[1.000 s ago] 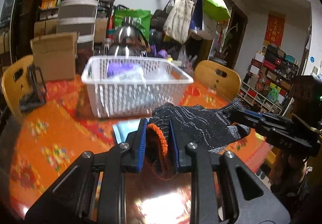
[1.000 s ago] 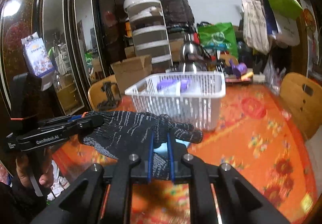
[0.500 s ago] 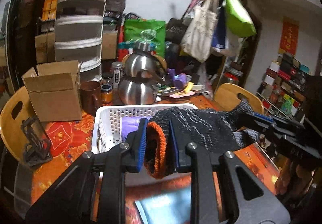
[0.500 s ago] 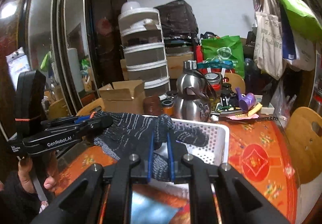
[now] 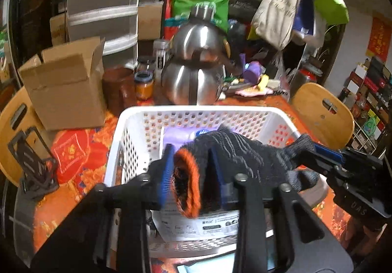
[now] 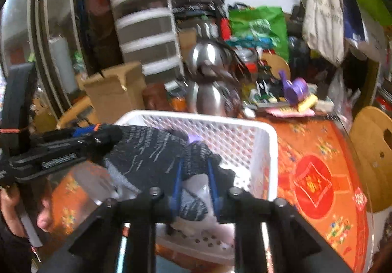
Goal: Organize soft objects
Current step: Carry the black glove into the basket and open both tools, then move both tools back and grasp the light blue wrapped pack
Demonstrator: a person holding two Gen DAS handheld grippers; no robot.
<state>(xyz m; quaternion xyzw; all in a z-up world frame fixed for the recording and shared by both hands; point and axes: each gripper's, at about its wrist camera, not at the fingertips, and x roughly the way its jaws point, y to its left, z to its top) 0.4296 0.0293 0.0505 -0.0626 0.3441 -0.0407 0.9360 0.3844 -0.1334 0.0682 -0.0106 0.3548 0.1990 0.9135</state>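
- The table (image 6: pixel 316 150) wears a glossy orange cloth with red medallions and small flower prints; its near edge is cut off in both views.
- The basket (image 5: pixel 127 130) is white plastic, rectangular, its walls pierced with rows of round holes. It stands on the cloth in front of 2 stacked steel kettles (image 5: pixel 196 72) with rounded, mirror-bright bodies.
- A plain brown cardboard box (image 5: pixel 63 86) sits left of the basket with its flaps open.
- The glove (image 5: pixel 235 153) is dark knit with pale flecks and an orange ribbed cuff. It hangs stretched over the basket's open top, between the 2 claws.
- Under it lie a purple item and a white printed packet, mostly hidden by the glove.
- The left gripper (image 5: pixel 192 175) has just been opening; its blue pads flank the cuff loosely, gaps showing on both sides.
- The right gripper (image 6: pixel 194 179) has likewise been opening, with the glove's finger end draped between its thin blue pads; motion blur leaves any contact unclear.
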